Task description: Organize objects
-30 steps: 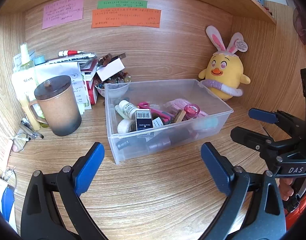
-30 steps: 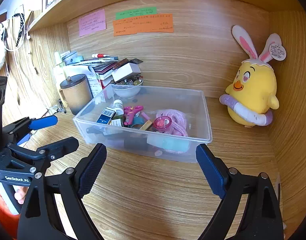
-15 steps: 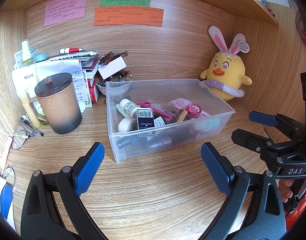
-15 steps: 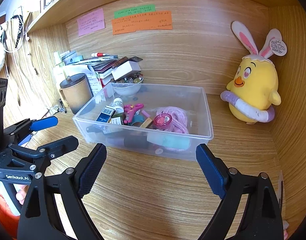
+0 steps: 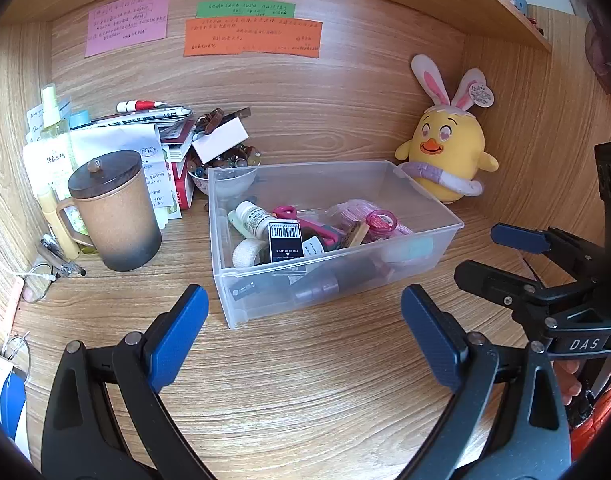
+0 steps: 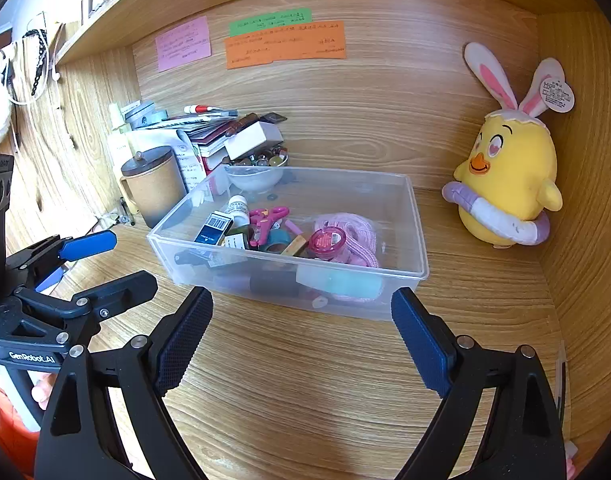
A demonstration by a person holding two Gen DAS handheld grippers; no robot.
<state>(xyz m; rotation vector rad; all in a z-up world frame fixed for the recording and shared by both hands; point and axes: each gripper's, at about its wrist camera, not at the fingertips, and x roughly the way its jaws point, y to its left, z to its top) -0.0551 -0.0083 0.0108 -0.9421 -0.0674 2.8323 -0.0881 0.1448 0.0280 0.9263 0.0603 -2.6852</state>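
Ahead of both grippers: clear bin [image 5: 333,276] full of small items; left gripper [image 5: 305,332] fingers apart, nothing between; right gripper [image 6: 301,332] same; 2 grippers clear of bin.

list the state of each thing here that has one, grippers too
left gripper: open, empty
right gripper: open, empty
clear bin: uncovered, small items inside
brown mug: upright, lid on
red marker: capped, lying on the paper stack
plush chick: upright in the corner
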